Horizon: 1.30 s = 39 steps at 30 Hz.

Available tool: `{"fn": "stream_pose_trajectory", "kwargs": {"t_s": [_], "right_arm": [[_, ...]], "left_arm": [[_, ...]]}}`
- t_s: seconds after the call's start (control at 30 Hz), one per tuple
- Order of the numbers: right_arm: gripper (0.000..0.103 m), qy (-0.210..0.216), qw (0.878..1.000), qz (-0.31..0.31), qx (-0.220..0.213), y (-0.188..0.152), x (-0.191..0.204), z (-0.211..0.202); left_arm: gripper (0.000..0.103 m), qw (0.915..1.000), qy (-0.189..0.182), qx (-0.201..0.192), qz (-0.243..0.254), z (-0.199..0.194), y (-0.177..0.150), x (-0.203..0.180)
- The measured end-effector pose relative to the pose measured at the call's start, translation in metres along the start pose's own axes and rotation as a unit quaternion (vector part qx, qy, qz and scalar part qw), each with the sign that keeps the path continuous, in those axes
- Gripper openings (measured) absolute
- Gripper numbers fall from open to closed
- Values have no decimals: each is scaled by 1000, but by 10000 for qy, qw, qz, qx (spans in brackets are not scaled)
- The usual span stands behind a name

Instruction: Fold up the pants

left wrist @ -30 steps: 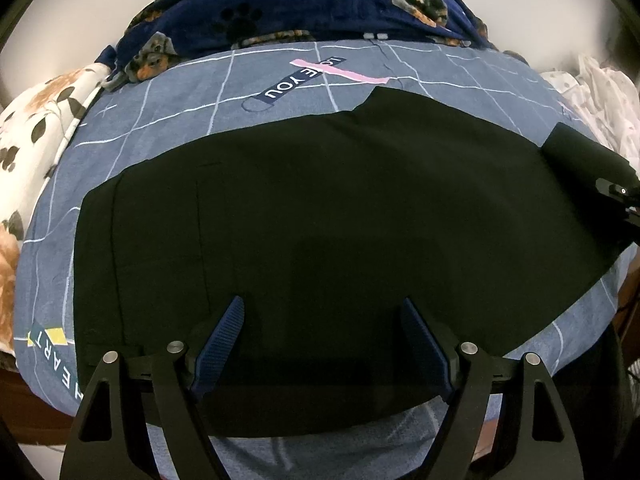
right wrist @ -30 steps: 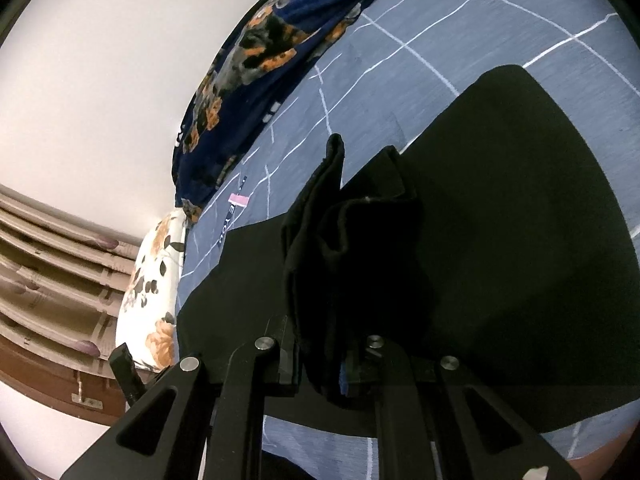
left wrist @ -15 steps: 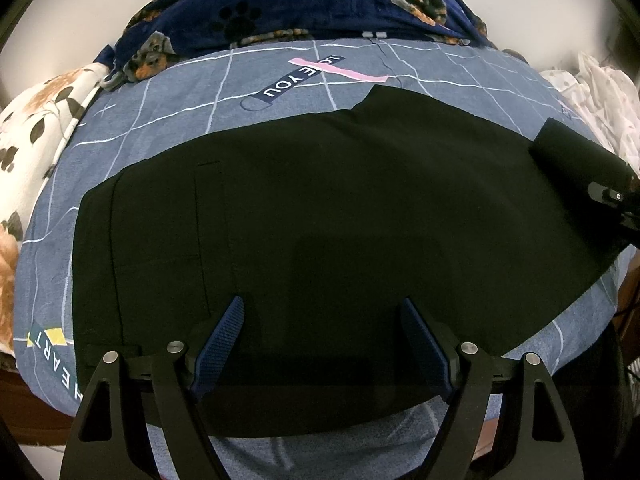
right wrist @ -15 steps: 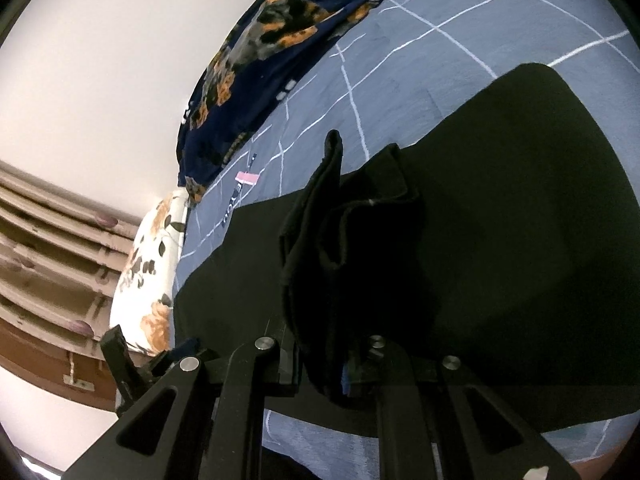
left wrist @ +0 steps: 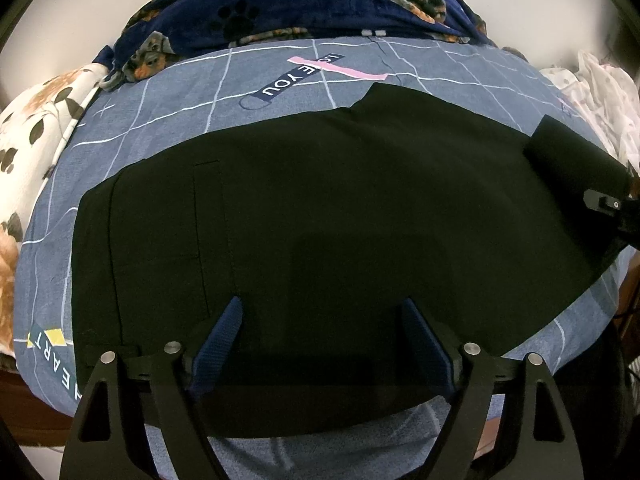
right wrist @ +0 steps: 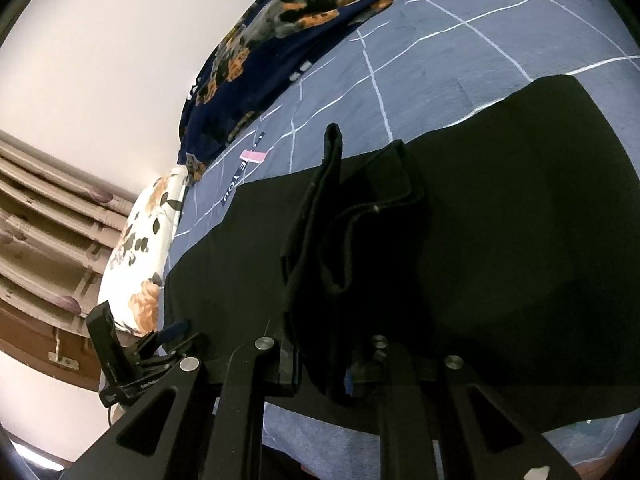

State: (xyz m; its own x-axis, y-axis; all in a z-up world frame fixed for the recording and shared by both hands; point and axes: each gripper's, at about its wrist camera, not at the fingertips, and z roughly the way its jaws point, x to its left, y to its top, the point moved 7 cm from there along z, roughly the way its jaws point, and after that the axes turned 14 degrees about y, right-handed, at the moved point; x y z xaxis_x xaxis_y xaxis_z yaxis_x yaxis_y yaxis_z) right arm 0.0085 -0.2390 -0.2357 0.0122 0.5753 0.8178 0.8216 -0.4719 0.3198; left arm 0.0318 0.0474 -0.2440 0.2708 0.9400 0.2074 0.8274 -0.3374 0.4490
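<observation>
Surface: blue grid-printed bedsheet [left wrist: 280, 68], on which the black pants [left wrist: 320, 208] are spread flat; landmark used below: the pants.
Left gripper [left wrist: 320, 316]: held wide apart over the near edge of the pants, nothing between its blue pads [left wrist: 218, 340].
Right gripper [right wrist: 326, 354]: clamped on a bunched, raised end of the pants.
Change: over the last second the lifted end is carried further in over the flat part; the fold is judged under way, not laid.
View difference: the raised bunch of cloth is seen up close only from the right wrist; from the left wrist the waistband end with its pocket seam is shown.
Beyond the pants: dog-print blanket [left wrist: 320, 4], floral pillow [right wrist: 140, 248].
</observation>
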Motion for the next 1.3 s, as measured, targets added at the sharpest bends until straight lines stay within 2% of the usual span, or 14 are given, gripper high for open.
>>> {"fn": "stream_pose_trajectory", "kwargs": {"t_s": [0.63,0.93,1.03,1.2,1.3], "right_arm": [[18,-47,9996,-140,221,-9,6,10],[28,-50,9994,-117,314,-14,8,18],[34,36,9995,-44,319,-14,8,18],[55,227,9990,15,389,-17,14,22],[61,244,9987,-69,454,-19,19,25]], "left_arm": [[84,10000,10,6,18,2,-3,-2],[86,10000,14,14,23,3,-4,-2],[86,10000,12,12,24,3,-3,-2],[86,10000,14,12,28,3,-2,-2],[87,10000,13,14,26,3,-2,-2]]}}
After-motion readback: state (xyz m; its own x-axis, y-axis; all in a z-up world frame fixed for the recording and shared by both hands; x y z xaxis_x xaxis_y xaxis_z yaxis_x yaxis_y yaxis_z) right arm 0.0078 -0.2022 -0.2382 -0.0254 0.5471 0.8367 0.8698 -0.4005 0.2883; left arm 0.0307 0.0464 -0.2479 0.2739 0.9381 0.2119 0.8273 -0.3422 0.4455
